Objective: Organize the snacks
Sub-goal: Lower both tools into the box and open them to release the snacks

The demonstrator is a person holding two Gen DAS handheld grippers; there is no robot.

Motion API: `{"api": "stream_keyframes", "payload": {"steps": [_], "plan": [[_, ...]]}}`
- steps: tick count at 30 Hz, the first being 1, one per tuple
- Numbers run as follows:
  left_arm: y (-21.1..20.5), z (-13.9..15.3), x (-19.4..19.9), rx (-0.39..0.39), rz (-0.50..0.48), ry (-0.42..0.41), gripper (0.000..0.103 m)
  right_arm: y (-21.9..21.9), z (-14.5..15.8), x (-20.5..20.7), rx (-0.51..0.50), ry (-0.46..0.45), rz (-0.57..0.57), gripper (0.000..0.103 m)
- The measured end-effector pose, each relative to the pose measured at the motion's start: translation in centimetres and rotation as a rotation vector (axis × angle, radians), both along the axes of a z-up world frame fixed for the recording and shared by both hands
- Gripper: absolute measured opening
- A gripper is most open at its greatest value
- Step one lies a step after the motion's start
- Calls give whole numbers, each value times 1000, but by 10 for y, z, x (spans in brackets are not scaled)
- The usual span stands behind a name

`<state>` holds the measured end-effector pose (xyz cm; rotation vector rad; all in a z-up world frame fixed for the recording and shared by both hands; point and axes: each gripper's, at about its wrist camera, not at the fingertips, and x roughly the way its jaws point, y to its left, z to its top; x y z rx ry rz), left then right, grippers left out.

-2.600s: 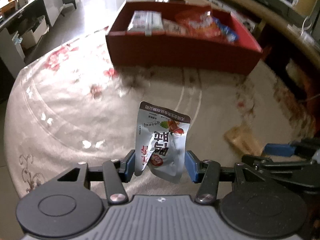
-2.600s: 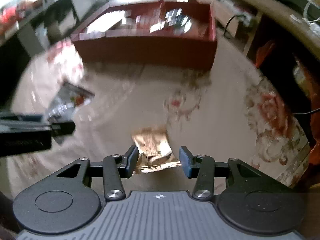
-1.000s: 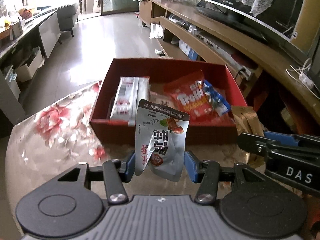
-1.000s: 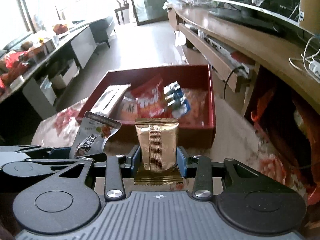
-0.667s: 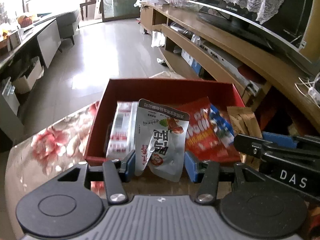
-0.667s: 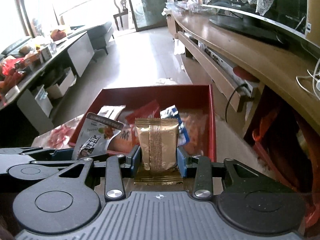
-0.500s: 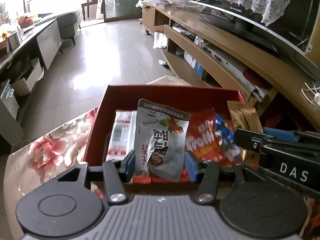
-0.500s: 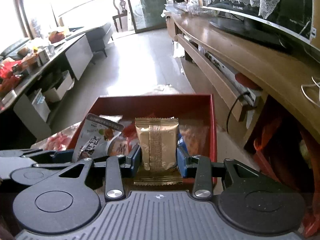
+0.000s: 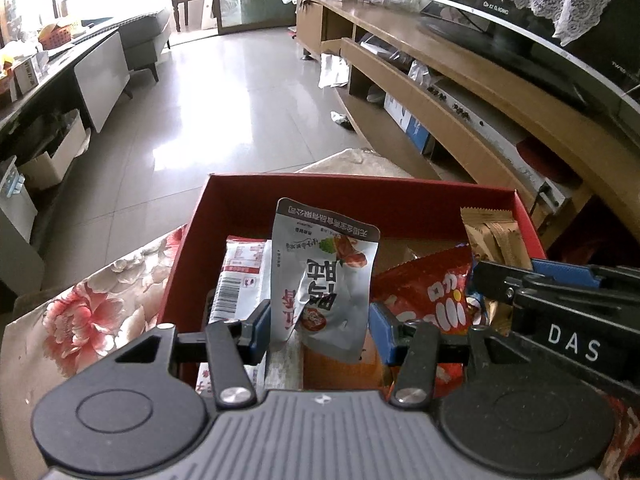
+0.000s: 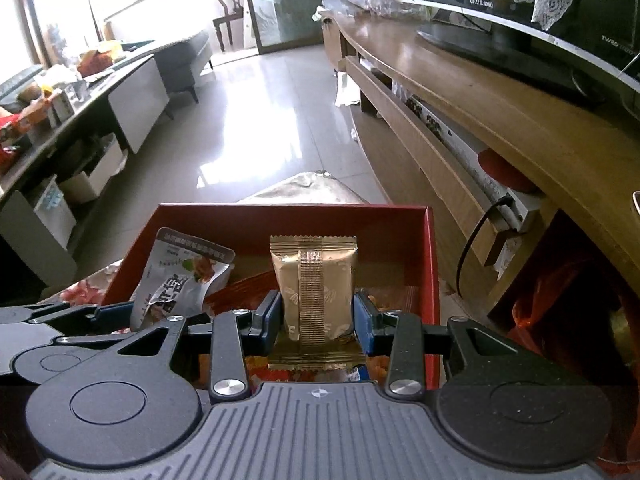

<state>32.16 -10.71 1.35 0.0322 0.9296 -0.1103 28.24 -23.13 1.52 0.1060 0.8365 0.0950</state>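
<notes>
My left gripper (image 9: 320, 334) is shut on a silver snack pouch (image 9: 324, 276) with red print and holds it upright over the red box (image 9: 360, 196). My right gripper (image 10: 319, 322) is shut on a gold snack packet (image 10: 314, 292) and holds it upright over the same red box (image 10: 428, 264). The gold packet (image 9: 490, 236) and the right gripper (image 9: 560, 300) show at the right of the left wrist view. The silver pouch (image 10: 182, 280) shows at the left of the right wrist view. The box holds a white striped packet (image 9: 238, 276) and a red bag (image 9: 424, 292).
The box stands on a floral tablecloth (image 9: 92, 312) near the table's far edge. Beyond it is a tiled floor (image 9: 208, 92). A long wooden TV stand (image 10: 480, 100) with a television runs along the right. A grey cabinet (image 9: 100, 72) stands at the left.
Both grippers have moved forward and are now over the red box with their snacks still held. The box sits lower and closer in both views.
</notes>
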Motion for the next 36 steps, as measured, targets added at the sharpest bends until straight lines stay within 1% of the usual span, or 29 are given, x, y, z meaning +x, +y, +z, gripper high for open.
{"api": "stream_keyframes", "payload": {"steps": [8, 14, 25, 29, 33, 36], "plan": [[-5, -6, 8, 19, -1, 3, 55, 1, -6, 12, -17, 19, -11, 46], [-6, -6, 7, 29, 0, 3, 54, 3, -12, 17, -39, 36, -19, 49], [-9, -8, 10, 39, 2, -2, 54, 1, -11, 18, -42, 27, -30, 50], [-10, -9, 13, 42, 3, -2, 54, -2, -12, 20, -36, 32, -36, 53], [-9, -7, 13, 34, 9, 2, 56, -3, -12, 20, -42, 32, -50, 59], [-7, -5, 13, 25, 10, 9, 56, -4, -11, 19, -41, 27, -55, 60]]}}
